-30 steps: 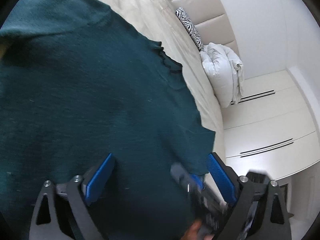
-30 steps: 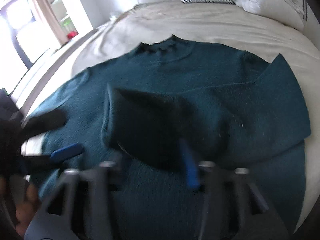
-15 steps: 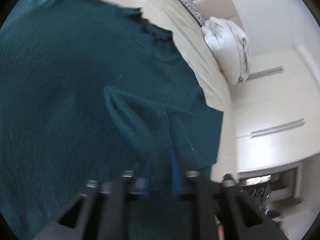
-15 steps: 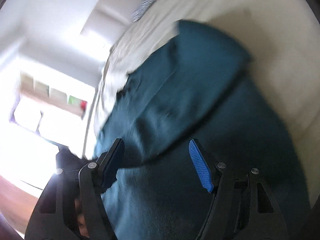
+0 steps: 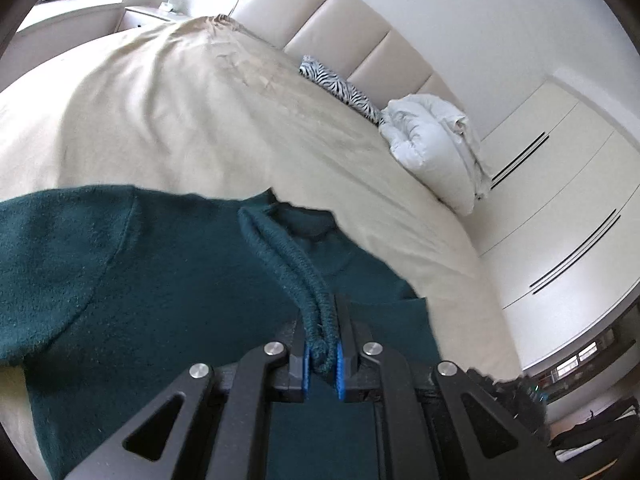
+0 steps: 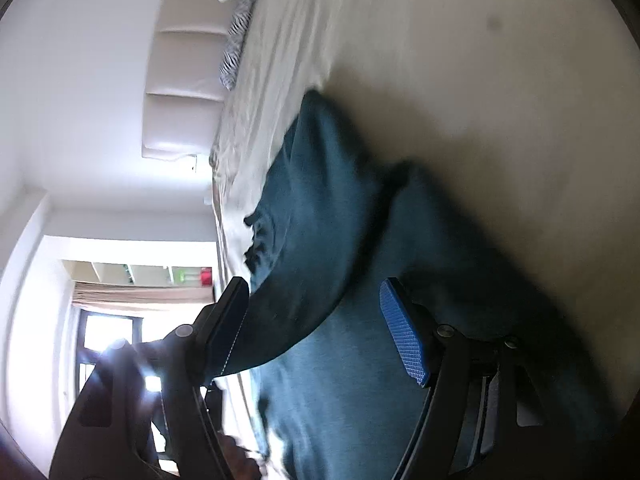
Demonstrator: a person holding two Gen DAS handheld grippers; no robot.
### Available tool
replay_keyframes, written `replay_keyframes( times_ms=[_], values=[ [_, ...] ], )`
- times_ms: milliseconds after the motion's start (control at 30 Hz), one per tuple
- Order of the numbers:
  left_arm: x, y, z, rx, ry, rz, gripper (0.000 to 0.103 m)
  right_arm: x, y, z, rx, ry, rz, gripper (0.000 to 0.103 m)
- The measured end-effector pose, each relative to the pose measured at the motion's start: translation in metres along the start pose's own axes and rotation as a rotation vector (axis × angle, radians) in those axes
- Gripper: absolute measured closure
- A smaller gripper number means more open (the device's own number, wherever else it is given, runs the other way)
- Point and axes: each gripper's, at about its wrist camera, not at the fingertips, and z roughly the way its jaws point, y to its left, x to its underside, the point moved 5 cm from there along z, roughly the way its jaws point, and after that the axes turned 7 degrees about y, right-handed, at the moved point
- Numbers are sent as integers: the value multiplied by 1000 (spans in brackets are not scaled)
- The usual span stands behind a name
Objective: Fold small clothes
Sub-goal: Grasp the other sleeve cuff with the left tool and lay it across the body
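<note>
A dark teal sweater lies on the beige bed. My left gripper is shut on a ribbed hem edge of the sweater and holds it lifted over the rest of the garment. In the right wrist view the same sweater lies partly folded on the bed. My right gripper is open, its blue pads wide apart just above the cloth, holding nothing. The view is tilted sideways and blurred.
A white bundled duvet and a zebra-print pillow lie by the padded headboard. White wardrobe doors stand to the right. A bright window and shelves show in the right wrist view.
My left gripper went from open to shut on the sweater's hem and lifted it. My right gripper let go of the cloth, opened and rolled sideways.
</note>
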Motion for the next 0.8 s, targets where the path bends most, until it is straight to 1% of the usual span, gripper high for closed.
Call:
replay_keyframes(
  times_ms=[33,67,100,167,233,333,400,467,533,600,667,800],
  values=[
    [2,4,5,-10,9,-3,93,1,2,8,10,28,15,35],
    [3,6,8,-13,13,-4,93,2,2,6,24,47,18,35],
    [4,9,11,-16,18,-5,93,0,4,14,38,54,13,35],
    [4,13,18,-21,22,-10,93,-10,5,22,60,32,21,35],
    [4,19,19,-30,18,-15,93,-25,6,22,21,-3,46,35],
    [-1,31,21,-33,10,-31,93,-50,5,12,-15,-99,55,36],
    [-4,38,23,-34,6,-42,93,-60,1,3,-65,-131,73,37],
    [-6,44,26,-23,4,-54,93,-64,-4,-2,-128,-139,92,37],
    [-8,44,28,-19,-3,-54,93,-63,-4,-1,-176,-159,77,37],
    [-12,42,29,-16,-8,-44,93,-58,0,2,-187,-155,52,36],
    [-19,33,24,-4,-23,-21,93,-52,4,10,-186,-126,39,36],
    [-34,5,1,30,-106,72,93,-53,11,28,-219,-130,60,35]
  ],
)
